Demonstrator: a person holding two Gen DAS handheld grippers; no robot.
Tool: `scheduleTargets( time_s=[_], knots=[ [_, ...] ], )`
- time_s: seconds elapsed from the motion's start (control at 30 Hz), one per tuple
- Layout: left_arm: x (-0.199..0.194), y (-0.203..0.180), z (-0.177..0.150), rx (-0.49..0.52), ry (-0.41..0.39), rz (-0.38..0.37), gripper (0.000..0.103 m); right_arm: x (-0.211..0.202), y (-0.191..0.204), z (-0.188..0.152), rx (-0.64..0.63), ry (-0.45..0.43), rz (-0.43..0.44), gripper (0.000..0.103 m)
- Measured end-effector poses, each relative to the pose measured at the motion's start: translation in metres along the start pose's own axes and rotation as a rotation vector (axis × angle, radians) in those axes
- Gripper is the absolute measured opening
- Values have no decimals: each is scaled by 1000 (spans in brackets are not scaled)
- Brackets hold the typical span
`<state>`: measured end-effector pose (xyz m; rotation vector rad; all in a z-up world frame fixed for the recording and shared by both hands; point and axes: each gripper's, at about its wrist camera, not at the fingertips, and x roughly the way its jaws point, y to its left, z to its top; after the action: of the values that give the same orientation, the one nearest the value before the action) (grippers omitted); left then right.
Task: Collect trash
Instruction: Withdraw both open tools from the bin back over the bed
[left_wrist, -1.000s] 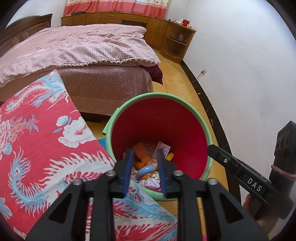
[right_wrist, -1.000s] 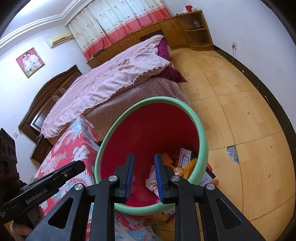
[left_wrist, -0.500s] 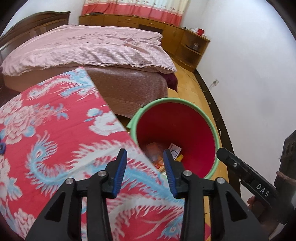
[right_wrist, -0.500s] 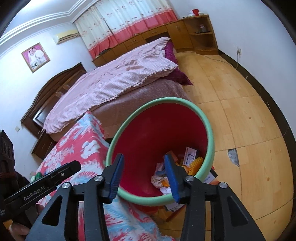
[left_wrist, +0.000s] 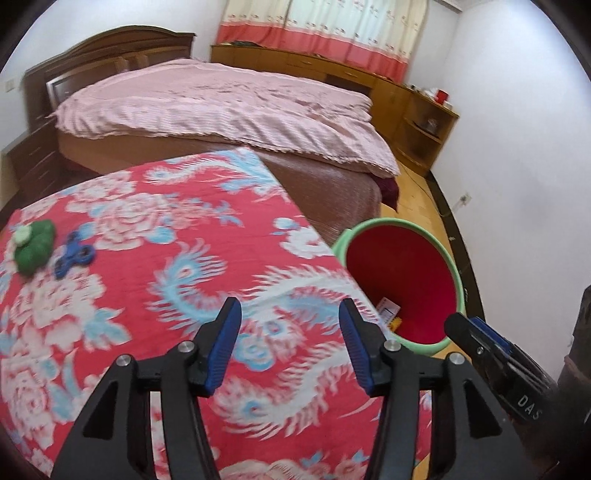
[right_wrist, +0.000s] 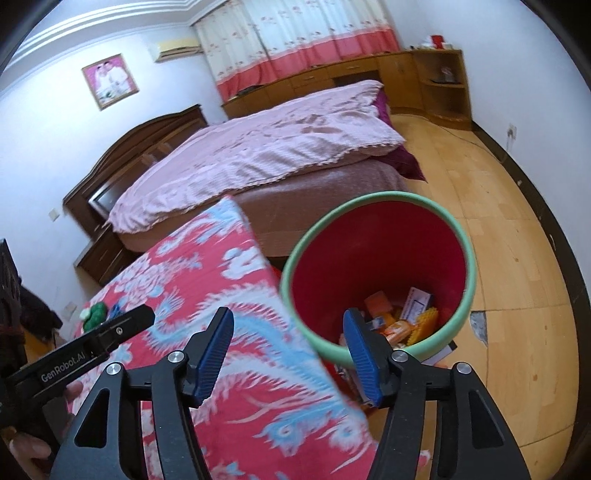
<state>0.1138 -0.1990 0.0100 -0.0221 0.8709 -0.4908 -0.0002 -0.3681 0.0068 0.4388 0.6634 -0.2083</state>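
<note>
A red bin with a green rim (left_wrist: 373, 223) (right_wrist: 373, 197) stands on the floor beside a table under a red flowered cloth (left_wrist: 147, 280) (right_wrist: 229, 295); several wrappers and boxes (right_wrist: 402, 317) lie inside it. My left gripper (left_wrist: 290, 341) hangs over the cloth, jaws opening, nothing between them. My right gripper (right_wrist: 288, 350) hovers at the table's edge by the bin, jaws opening and empty. On the cloth's far left lie a green lump with a pale cap (left_wrist: 33, 245) (right_wrist: 94, 314) and a blue fidget spinner (left_wrist: 74, 254).
A bed with a pink cover (left_wrist: 229, 107) (right_wrist: 258, 151) stands behind the table. Wooden cabinets (left_wrist: 413, 110) line the far wall under a curtain. Wooden floor (right_wrist: 498, 229) lies right of the bin, with litter (right_wrist: 439, 354) at its foot. A hand (right_wrist: 26, 448) holds the left tool.
Both grippers have pulled back from over the bin and swung left over the cloth, and their jaws have widened. The green lump and spinner have come into view.
</note>
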Motion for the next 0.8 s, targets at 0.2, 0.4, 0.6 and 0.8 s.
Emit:
scheduleTargets(
  time_s=[0.2, 0.4, 0.6, 0.8],
  knots=[
    [-27, 25, -9, -41, -38, 73, 55, -6, 30, -10, -56, -4, 16, 70],
    [-49, 45, -19, -67, -72, 148, 55, -12, 53, -21, -92, -10, 32, 75],
    [-68, 60, -31, -88, -97, 200, 55, -22, 73, -30, -132, -23, 47, 76],
    [-87, 73, -41, -113, -126, 236, 55, -31, 83, -37, -151, -33, 57, 76]
  ],
)
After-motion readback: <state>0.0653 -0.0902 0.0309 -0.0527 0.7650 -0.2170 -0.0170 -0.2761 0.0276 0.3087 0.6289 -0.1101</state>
